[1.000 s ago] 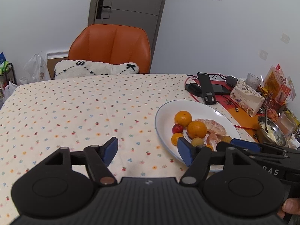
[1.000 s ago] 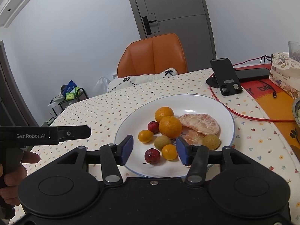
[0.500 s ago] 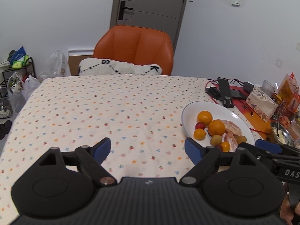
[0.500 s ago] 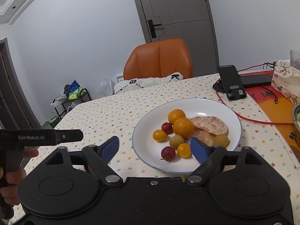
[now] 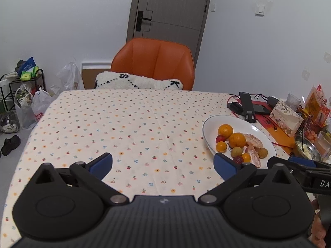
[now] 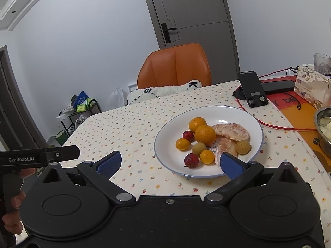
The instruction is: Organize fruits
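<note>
I hold my left gripper (image 5: 163,162) level above the bare spotted tablecloth (image 5: 128,124) with its jaws spread wide and nothing between them, and my right gripper (image 6: 169,162) hangs just short of the near rim of the white plate (image 6: 244,113), equally released and empty. The plate sits toward the right side of the table and carries all the fruit: two oranges (image 6: 204,134), peeled citrus segments (image 6: 232,131), two small red fruits (image 6: 191,160) and several little yellow and greenish ones.
</note>
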Action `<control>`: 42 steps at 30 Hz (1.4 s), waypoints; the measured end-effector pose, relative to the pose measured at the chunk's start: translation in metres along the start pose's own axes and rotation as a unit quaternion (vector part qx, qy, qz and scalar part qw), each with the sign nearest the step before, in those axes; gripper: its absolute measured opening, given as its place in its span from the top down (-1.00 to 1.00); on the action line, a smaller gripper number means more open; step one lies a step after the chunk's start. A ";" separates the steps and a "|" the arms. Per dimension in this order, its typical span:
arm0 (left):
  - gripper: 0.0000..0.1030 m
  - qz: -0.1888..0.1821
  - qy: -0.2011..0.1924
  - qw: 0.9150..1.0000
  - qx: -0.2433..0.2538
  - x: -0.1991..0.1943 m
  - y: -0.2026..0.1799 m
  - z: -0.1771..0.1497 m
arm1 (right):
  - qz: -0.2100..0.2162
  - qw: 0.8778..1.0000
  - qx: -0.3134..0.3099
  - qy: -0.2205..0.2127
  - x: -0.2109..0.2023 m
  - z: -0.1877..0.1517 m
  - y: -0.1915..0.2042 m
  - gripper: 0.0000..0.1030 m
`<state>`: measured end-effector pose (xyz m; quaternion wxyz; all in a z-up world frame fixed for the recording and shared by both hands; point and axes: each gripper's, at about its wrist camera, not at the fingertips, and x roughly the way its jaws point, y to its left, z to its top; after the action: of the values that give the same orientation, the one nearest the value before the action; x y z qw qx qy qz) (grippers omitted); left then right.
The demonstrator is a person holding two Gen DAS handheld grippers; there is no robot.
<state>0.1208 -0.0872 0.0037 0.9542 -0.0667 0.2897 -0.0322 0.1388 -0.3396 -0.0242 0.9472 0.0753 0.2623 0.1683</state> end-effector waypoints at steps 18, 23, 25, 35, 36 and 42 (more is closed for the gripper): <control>-1.00 0.019 -0.010 1.000 0.003 -0.047 0.011 -0.011 | 0.020 1.000 -0.008 0.011 -0.023 -0.010 0.014 -1.00; -1.00 0.022 -0.010 1.000 0.002 -0.057 0.016 -0.013 | 0.022 1.000 -0.014 0.011 -0.029 -0.011 0.022 -1.00; -1.00 0.023 -0.009 1.000 0.001 -0.060 0.020 -0.015 | 0.023 1.000 -0.014 0.013 -0.031 -0.012 0.025 -1.00; -1.00 0.027 -0.008 1.000 -0.006 -0.079 0.037 -0.022 | 0.030 0.999 -0.025 0.025 -0.036 -0.016 0.043 -1.00; -1.00 0.028 -0.008 1.000 -0.006 -0.081 0.038 -0.023 | 0.030 0.999 -0.025 0.027 -0.036 -0.017 0.045 -1.00; -1.00 0.032 -0.012 0.999 -0.007 -0.094 0.046 -0.030 | 0.033 0.998 -0.037 0.029 -0.039 -0.020 0.056 -1.00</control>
<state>0.0273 -0.0357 0.0237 0.9577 -0.0649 0.2804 0.0012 0.0810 -0.3008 -0.0100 0.9351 0.0441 0.2808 0.2116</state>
